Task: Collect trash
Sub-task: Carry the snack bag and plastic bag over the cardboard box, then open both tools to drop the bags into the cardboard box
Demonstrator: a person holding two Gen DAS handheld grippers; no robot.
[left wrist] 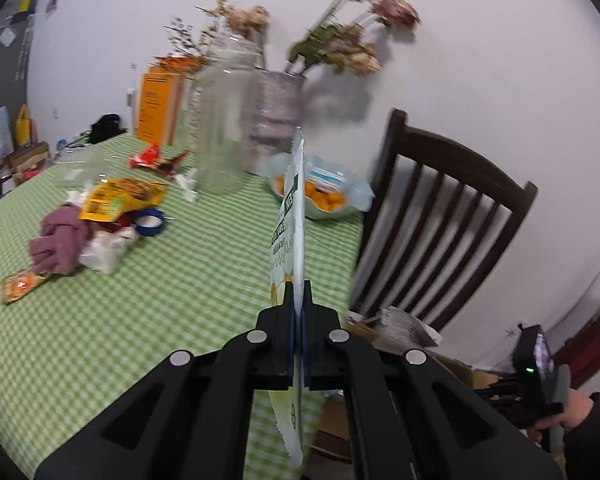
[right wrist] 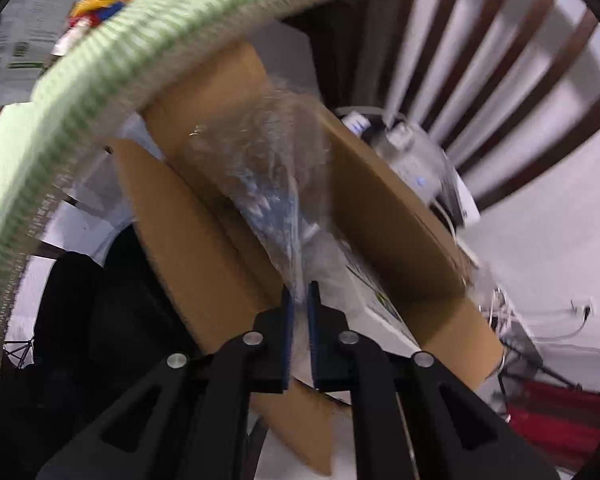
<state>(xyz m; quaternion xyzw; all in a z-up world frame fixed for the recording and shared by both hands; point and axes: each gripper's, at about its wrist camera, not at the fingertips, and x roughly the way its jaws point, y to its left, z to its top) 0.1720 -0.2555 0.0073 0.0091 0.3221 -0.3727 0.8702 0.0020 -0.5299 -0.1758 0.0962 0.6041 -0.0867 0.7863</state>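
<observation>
A white wall [left wrist: 480, 60] stood behind the table [left wrist: 180, 280], which wore a green checked cloth. A dark slatted chair [left wrist: 452, 216] sat at its far end, close to the wall. Clutter [left wrist: 8, 152] crowded the far left corner.

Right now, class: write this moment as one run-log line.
left gripper: shut on snack wrapper above table | right gripper: clear plastic bag between jaws, over cardboard box

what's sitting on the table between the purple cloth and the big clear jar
In the left wrist view, a yellow snack wrapper and a blue tape roll lie between the purple cloth and the clear jar.
</observation>
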